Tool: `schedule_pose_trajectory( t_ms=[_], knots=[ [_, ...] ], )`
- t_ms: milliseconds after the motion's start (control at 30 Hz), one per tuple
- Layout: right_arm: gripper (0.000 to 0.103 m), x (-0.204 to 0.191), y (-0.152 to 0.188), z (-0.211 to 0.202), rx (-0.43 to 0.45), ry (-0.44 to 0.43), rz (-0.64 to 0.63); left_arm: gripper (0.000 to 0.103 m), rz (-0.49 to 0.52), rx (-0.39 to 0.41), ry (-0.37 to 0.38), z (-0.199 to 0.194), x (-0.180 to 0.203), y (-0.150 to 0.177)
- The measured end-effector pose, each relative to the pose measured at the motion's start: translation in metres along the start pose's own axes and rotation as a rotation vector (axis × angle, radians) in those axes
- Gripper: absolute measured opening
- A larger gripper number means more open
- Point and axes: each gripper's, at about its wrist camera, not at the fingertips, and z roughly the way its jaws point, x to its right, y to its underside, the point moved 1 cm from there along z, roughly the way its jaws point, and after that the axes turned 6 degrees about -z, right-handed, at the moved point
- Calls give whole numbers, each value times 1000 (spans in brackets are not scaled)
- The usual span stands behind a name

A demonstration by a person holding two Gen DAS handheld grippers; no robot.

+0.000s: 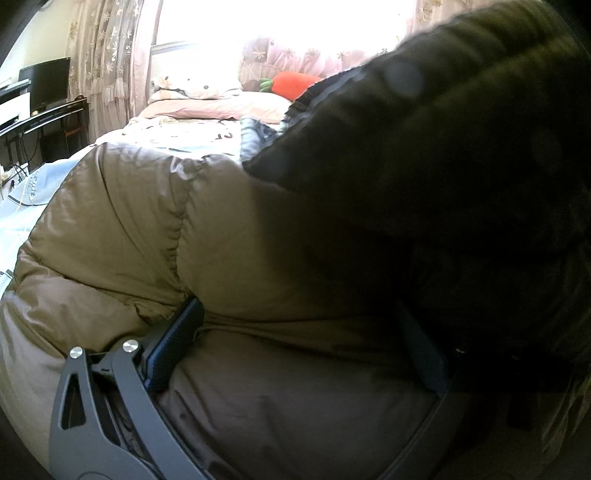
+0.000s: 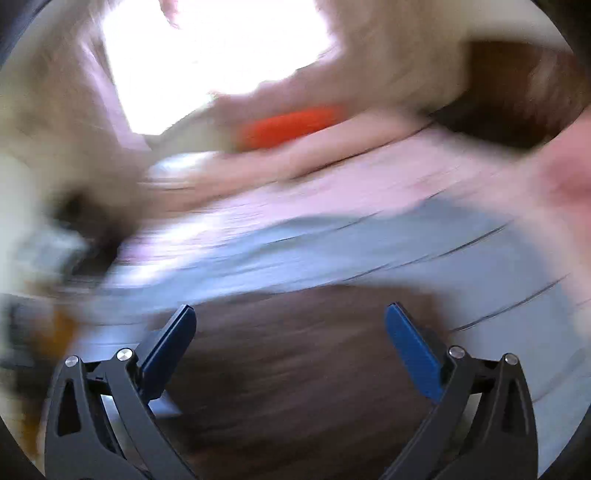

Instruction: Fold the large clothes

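Note:
A large olive-brown padded jacket (image 1: 155, 229) lies on the bed and fills the left wrist view. Part of it (image 1: 461, 147) hangs raised and dark at the right, close to the lens. My left gripper (image 1: 299, 332) is open, its blue fingers (image 1: 173, 343) spread wide and pressed into the jacket fabric, with a puffy fold between them. The right wrist view is heavily blurred. My right gripper (image 2: 290, 325) is open and empty, with its blue pads (image 2: 413, 350) wide apart above a dark brown blurred patch (image 2: 295, 369), probably the jacket.
The bed has a light blue and pink cover (image 1: 22, 214), pillows (image 1: 207, 103) and an orange carrot plush (image 1: 295, 83) at the head. A bright curtained window (image 1: 258, 29) is behind. A dark desk with a monitor (image 1: 50, 85) stands at the left.

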Motion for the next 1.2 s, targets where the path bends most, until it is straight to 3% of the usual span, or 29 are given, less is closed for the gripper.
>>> schedule_pose_trajectory(
  t_ms=[33, 100, 133, 200, 267, 367, 467, 567, 667, 800, 933, 1100, 1200],
  knots=[
    [102, 16, 17, 35, -110, 35, 93, 101, 0, 0, 0, 0, 0, 0],
    [102, 31, 54, 82, -254, -85, 295, 101, 0, 1, 0, -1, -1, 0],
    [102, 33, 66, 90, -267, -92, 329, 101, 0, 1, 1, -1, -1, 0],
    [102, 3, 83, 84, -174, -6, 206, 101, -1, -5, -7, -2, 0, -3],
    [102, -20, 94, 83, -149, 44, 131, 101, -6, -14, -59, -11, -1, -7],
    [102, -15, 104, 85, -157, 39, 159, 101, -13, 40, -168, -65, -8, -19],
    [102, -11, 100, 89, -162, 22, 139, 101, -86, 95, -213, -138, -10, -45],
    [102, 0, 105, 88, -160, 14, 128, 101, -91, 75, -34, -180, 32, -70],
    [102, 1, 103, 93, -165, 9, 130, 101, -56, 103, 102, -179, 86, -90],
    [102, 4, 102, 95, -165, 4, 150, 101, -226, 64, 236, -155, 113, -110],
    [102, 6, 101, 98, -173, 13, 135, 101, -352, 29, 330, -159, 122, -106],
    [102, 7, 102, 99, -181, 12, 126, 101, -330, 47, 273, -176, 120, -110],
    [102, 9, 101, 101, -188, 5, 120, 101, -261, 78, 237, -184, 123, -121]
  ],
)
